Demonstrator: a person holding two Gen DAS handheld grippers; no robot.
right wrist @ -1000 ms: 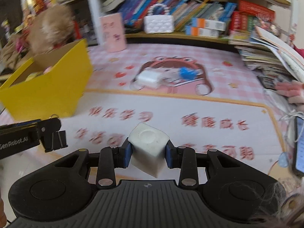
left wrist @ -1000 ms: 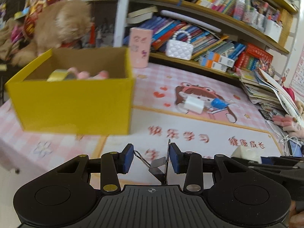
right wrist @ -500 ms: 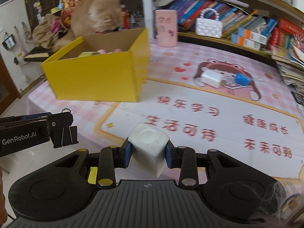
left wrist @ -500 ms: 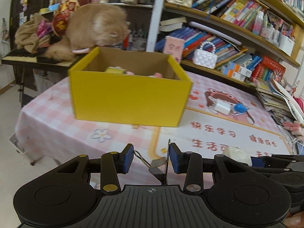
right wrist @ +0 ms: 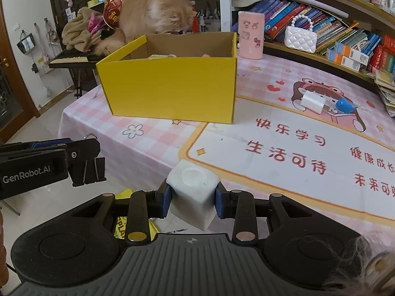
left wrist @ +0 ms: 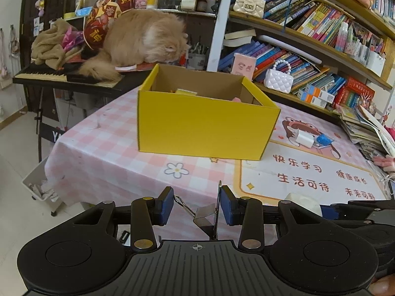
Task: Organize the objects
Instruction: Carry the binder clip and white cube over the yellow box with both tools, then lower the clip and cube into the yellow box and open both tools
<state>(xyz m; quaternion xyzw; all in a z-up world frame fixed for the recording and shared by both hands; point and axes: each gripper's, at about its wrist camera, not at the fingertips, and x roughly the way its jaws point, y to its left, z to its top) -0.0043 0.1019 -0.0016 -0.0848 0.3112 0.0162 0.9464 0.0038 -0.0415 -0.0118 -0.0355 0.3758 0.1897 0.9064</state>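
Observation:
An open yellow box [left wrist: 207,125] stands on the pink checked table, with a few small items inside; it also shows in the right wrist view [right wrist: 170,86]. My left gripper [left wrist: 196,206] is shut on a black binder clip [left wrist: 206,218], held off the table's near edge; the clip also shows in the right wrist view [right wrist: 86,162]. My right gripper [right wrist: 192,198] is shut on a white cube [right wrist: 192,197], held over the table's near edge. The cube also shows in the left wrist view [left wrist: 302,203]. A white roll [right wrist: 313,101] and a blue item [right wrist: 345,106] lie on the mat.
A fluffy orange cat [left wrist: 143,39] sits on a keyboard [left wrist: 49,74] behind the box. A pink cup [right wrist: 250,35] and white purse [right wrist: 300,39] stand by the bookshelf [left wrist: 308,37]. Stacked magazines [left wrist: 363,128] lie at the right edge. A bin [left wrist: 39,185] is on the floor at left.
Both grippers have pulled back from the table and toward its left end, each keeping its object. The yellow box now lies farther ahead and more central.

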